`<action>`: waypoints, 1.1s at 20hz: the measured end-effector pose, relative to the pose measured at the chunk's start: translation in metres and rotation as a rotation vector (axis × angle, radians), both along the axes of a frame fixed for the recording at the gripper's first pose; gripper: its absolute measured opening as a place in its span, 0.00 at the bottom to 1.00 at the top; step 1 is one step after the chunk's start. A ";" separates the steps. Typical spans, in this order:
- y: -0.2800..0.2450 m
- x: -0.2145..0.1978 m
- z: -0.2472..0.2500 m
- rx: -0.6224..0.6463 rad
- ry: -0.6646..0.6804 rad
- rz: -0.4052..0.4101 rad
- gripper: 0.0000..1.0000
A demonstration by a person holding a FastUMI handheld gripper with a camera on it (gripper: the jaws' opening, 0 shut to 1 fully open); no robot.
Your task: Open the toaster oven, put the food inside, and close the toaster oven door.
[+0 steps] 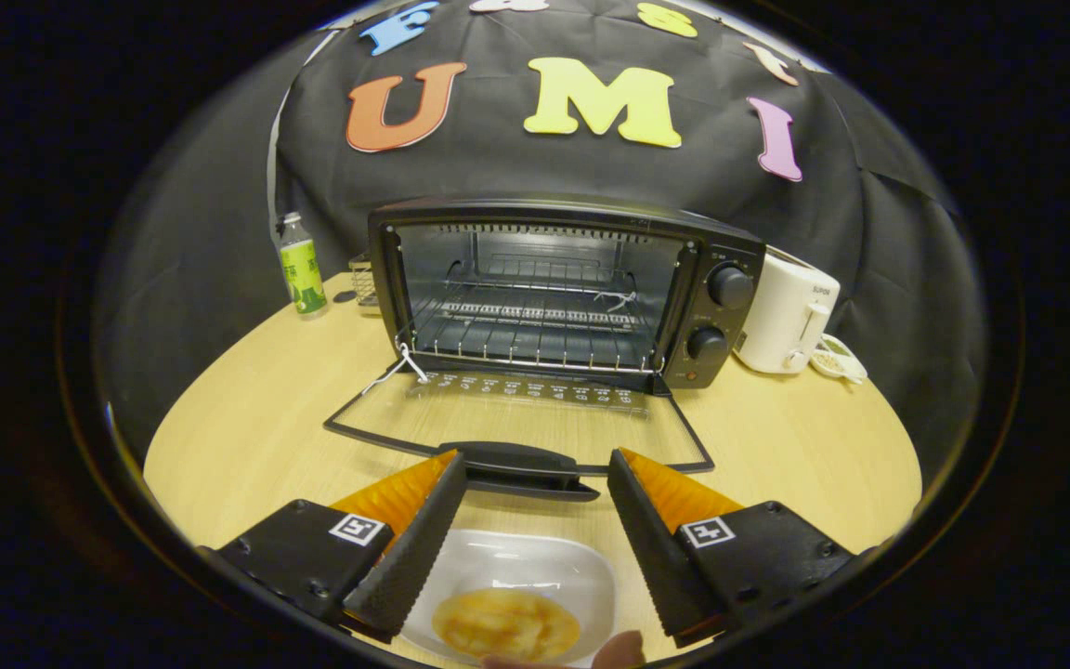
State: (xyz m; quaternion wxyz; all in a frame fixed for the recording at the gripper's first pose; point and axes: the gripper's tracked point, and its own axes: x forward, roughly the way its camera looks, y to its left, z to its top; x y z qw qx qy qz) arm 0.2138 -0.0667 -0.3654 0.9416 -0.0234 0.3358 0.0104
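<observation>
A black toaster oven (563,288) stands at the back of the wooden table with its glass door (516,418) folded flat down toward me. Its wire rack (535,325) is bare. The door's black handle (521,465) lies just ahead of my fingertips. My gripper (535,469) is open, its fingers spread wide with nothing pressed between them. Below and between the fingers sits a white dish (516,576) holding yellowish food (505,624). A fingertip of a person's hand (623,650) shows beside the dish.
A green-labelled bottle (301,265) and a small wire holder (364,281) stand left of the oven. A white toaster (786,314) and a small white dish (837,360) sit to its right. The round table's edge (897,483) curves close on both sides.
</observation>
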 end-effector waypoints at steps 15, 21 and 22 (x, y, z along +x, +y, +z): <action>0.010 -0.067 0.046 0.094 -0.093 0.121 1.00; 0.007 -0.124 0.059 0.158 -0.181 0.185 1.00; 0.008 -0.132 0.053 0.154 -0.175 0.198 1.00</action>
